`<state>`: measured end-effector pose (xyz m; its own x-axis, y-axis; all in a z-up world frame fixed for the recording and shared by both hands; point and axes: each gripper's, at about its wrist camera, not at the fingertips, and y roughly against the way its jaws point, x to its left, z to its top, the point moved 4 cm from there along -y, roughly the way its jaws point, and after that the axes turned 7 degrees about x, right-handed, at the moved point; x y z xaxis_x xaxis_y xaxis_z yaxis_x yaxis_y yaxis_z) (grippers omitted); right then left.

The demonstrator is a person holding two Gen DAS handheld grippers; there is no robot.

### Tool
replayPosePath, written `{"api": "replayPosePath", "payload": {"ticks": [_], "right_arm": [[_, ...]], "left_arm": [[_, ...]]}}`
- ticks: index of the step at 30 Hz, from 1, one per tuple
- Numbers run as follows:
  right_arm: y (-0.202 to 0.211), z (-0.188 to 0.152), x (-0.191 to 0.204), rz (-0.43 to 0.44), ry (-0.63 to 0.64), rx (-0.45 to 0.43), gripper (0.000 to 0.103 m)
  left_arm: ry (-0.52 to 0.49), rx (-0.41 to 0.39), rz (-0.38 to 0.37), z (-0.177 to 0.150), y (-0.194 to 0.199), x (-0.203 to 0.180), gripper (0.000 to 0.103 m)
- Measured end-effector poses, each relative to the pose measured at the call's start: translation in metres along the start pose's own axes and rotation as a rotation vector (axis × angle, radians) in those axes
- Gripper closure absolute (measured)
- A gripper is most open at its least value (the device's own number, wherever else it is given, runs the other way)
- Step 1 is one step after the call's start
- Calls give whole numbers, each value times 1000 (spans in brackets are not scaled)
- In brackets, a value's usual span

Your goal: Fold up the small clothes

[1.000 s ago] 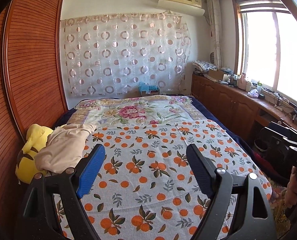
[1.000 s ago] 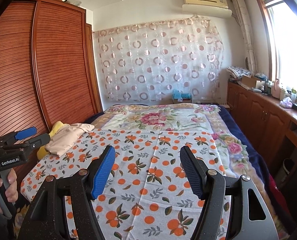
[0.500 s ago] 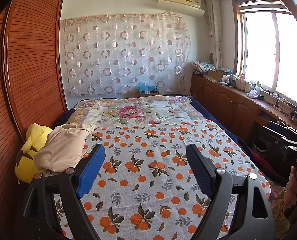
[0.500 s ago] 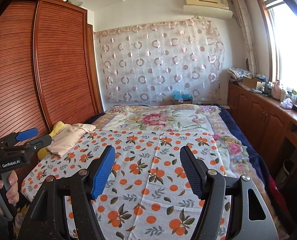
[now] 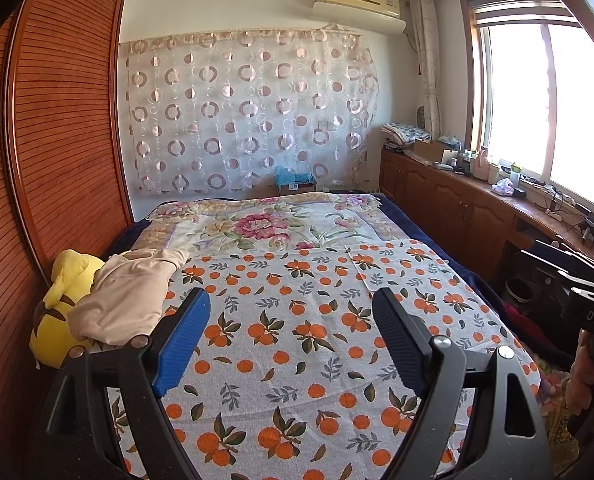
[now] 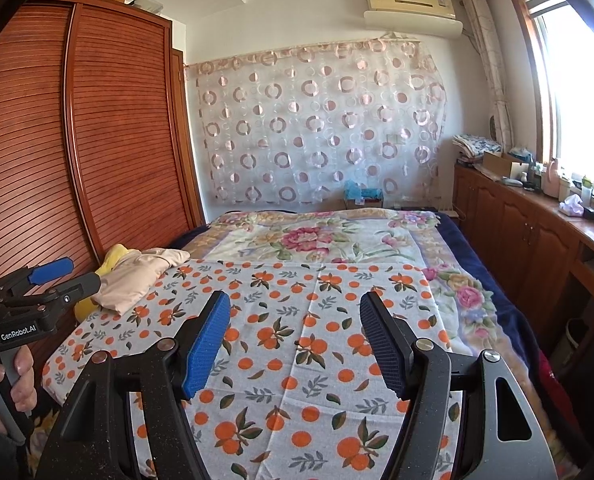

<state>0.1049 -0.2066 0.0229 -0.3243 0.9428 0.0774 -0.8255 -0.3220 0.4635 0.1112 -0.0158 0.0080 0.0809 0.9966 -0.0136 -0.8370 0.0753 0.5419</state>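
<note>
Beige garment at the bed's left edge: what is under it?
The beige garment lies partly on a yellow plush toy and partly on the orange-print sheet. The toy's head and lower body show; its middle is covered, as is anything else beneath.

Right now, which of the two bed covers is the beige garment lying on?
The orange-print sheet, the near cover under both open grippers. The beige garment sits at its left edge, draped partly over the yellow plush toy. The floral blanket lies farther back, toward the curtain.
</note>
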Motion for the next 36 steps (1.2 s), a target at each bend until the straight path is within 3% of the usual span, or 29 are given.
{"api": "replayPosePath", "payload": {"ticks": [36], "right_arm": [[3,-1,-4,-15,-9,-17,34]], "left_arm": [[4,-16,4,5,5,-9,19]]}}
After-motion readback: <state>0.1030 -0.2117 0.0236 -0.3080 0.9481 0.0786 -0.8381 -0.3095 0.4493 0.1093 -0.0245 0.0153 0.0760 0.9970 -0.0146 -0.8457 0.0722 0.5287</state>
